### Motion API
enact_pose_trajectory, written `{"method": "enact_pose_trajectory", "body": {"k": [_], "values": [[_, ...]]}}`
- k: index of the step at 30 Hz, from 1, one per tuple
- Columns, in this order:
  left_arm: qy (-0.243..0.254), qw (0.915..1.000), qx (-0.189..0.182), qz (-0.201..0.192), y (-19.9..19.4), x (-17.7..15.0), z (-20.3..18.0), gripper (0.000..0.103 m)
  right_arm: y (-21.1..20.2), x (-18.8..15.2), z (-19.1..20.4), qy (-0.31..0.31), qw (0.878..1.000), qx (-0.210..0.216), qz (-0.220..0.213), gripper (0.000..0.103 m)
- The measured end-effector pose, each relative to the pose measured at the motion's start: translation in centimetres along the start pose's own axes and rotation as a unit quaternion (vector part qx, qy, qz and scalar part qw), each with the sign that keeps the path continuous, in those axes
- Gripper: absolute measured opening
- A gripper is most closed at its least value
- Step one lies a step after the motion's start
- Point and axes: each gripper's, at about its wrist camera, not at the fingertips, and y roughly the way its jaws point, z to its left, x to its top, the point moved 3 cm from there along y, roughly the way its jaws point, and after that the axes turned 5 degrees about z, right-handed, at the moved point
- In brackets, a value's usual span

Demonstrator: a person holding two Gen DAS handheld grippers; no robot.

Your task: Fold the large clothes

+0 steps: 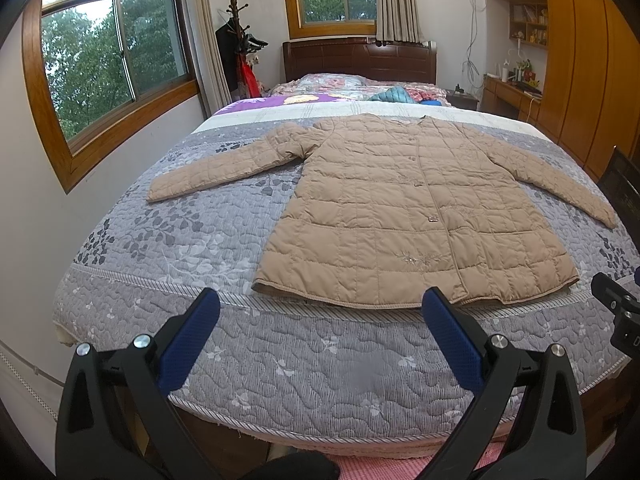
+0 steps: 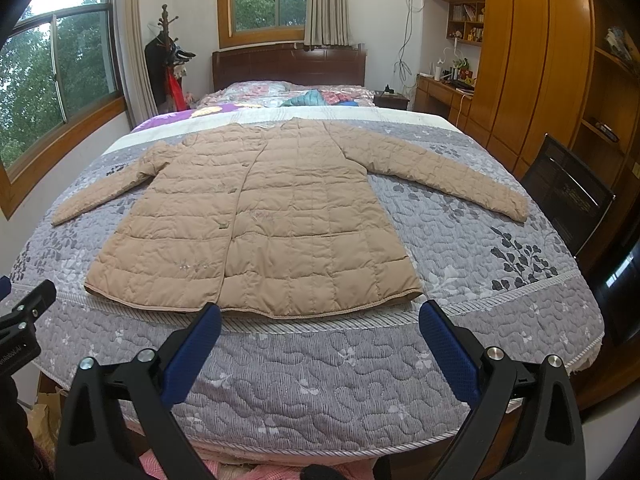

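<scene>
Left wrist view: left gripper spread wide, empty, short of hem. Coat flat on bed, buttoned, sleeves out. Right gripper likewise spread, empty. Probably best: pinch sleeve cuffs first, fold inward, keep hem square.

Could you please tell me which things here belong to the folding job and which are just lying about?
Job: coat, bed, left gripper, right gripper.

Lying about: teal jacket, coat rack, laptop, desk.
</scene>
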Motion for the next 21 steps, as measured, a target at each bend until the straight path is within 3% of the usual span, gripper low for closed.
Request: {"method": "enact_pose_trajectory", "body": {"k": [21], "values": [[0.001, 1.0000, -0.001, 0.002, -0.16, 0.14, -0.24, 0.100, 0.05, 0.15, 0.25, -0.001, 1.000, 0.001, 0.003, 0.099]]}}
